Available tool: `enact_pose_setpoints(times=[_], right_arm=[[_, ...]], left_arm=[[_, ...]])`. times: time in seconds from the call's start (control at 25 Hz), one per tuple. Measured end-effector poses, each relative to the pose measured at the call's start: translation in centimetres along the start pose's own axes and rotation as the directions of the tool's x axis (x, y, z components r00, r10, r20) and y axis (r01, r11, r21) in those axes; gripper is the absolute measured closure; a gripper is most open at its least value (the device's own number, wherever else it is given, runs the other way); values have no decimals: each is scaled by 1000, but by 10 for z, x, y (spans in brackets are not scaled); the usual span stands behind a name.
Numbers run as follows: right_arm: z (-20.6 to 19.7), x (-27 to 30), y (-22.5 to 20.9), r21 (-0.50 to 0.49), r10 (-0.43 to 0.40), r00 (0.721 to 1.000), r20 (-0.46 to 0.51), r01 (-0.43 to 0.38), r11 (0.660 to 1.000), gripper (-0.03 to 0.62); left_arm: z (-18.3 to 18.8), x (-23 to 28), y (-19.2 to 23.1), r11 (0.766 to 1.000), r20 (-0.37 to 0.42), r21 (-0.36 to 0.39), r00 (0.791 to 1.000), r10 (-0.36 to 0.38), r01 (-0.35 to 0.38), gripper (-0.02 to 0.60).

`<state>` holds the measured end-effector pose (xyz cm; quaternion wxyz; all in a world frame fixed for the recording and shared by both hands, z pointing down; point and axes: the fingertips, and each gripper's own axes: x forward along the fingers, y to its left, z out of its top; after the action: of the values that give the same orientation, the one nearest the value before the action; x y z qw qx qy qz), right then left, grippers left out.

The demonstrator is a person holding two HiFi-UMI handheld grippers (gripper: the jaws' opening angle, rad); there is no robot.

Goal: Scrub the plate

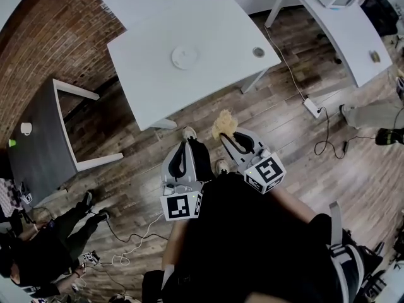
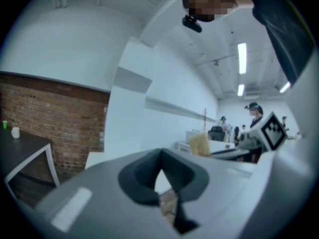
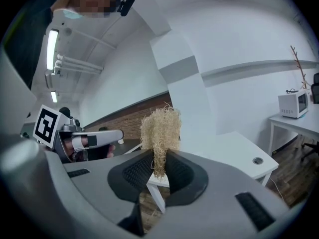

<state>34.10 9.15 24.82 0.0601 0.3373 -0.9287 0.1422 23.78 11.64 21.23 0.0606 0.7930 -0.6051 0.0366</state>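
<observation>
Plate (image 1: 185, 57) lies on table (image 1: 208, 24), well apart from both grippers. Right gripper (image 3: 158, 169) pinches scrubber (image 3: 160, 128), likely readied for scrubbing. Left gripper (image 2: 160, 166) jaws pressed together, empty.

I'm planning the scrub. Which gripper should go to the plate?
Right. The right gripper clamps the scrubber; the left gripper is shut on nothing. Both are short of the plate on the table.
</observation>
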Motion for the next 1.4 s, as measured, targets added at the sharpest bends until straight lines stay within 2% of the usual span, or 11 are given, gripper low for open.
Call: enact_pose_setpoints(times=[0.52,0.88,1.08,1.4], right_arm=[[32,103,-30,-18,1,1000,-19,-2,1000,533],[50,165,-60,-10,-84,995,-58,84,996,533],[47,199,-68,-2,-125,986,-110,125,992,533],[36,244,-84,9,-173,968,-183,177,984,533]], left_arm=[[19,79,82,1000,10,-15,1000,-13,14,578],[31,141,132,996,4,-39,997,-77,77,578],[25,162,157,991,-14,-54,992,-123,122,578],[17,191,192,984,6,-92,988,-155,155,578]])
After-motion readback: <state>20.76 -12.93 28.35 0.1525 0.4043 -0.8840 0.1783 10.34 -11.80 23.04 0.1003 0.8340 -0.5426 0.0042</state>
